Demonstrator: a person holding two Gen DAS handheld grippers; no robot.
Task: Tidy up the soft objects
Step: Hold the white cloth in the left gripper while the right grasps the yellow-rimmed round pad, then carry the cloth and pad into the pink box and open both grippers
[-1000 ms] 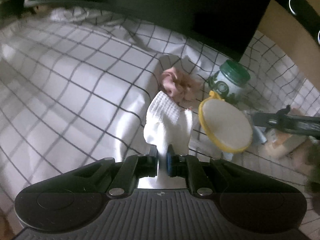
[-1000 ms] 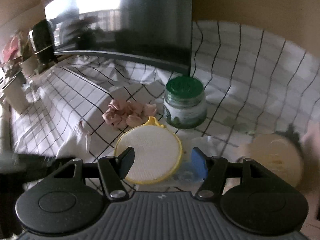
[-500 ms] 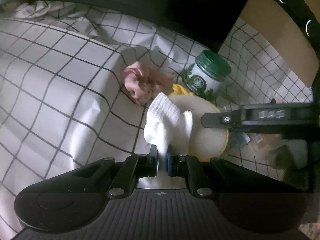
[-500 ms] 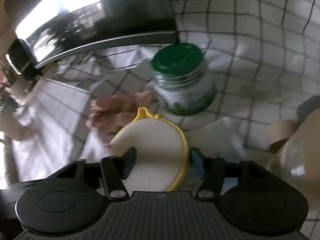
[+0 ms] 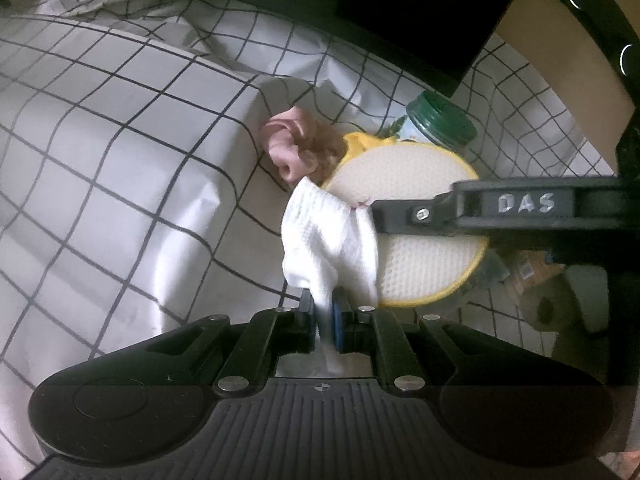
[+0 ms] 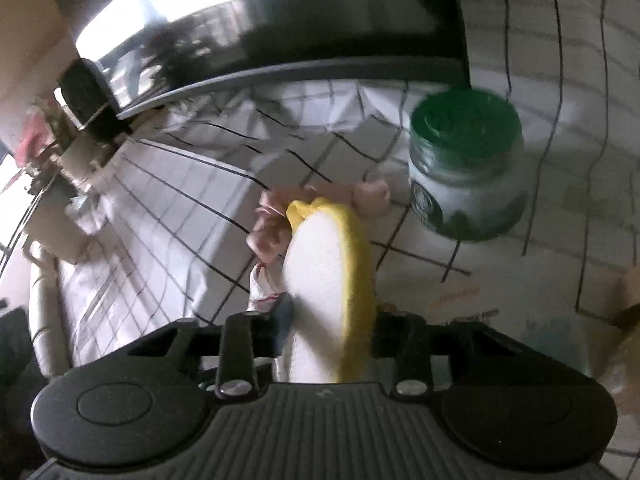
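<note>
1. Left wrist view: our left gripper point(image 5: 324, 316) is clamped narrow on a white waffle-knit cloth point(image 5: 326, 232), which stands up from the jaws over the checked sheet point(image 5: 120, 160) covering the tabletop.
2. Same view: the round yellow-rimmed pad point(image 5: 416, 248) sits just right of the cloth, touching it. Our right gripper point(image 5: 440, 210) reaches in from the right across the pad's face, one dark finger lying over it, tip at the cloth's edge.
3. Same view: a pink scrunchie point(image 5: 296, 148) lies beyond the cloth, touching the pad's far rim. A green-lidded jar point(image 5: 440, 124) stands behind the pad.
4. Right wrist view: our right gripper point(image 6: 326, 330) is closed on the yellow-rimmed pad point(image 6: 324, 280), holding it edge-on and tilted, rim toward the right.
5. Same view: the white cloth point(image 6: 260, 284) shows just left of the pad, the scrunchie point(image 6: 272, 224) behind it, the jar point(image 6: 466, 168) upright on the sheet point(image 6: 180, 208) to the right. This view is motion-blurred.
</note>
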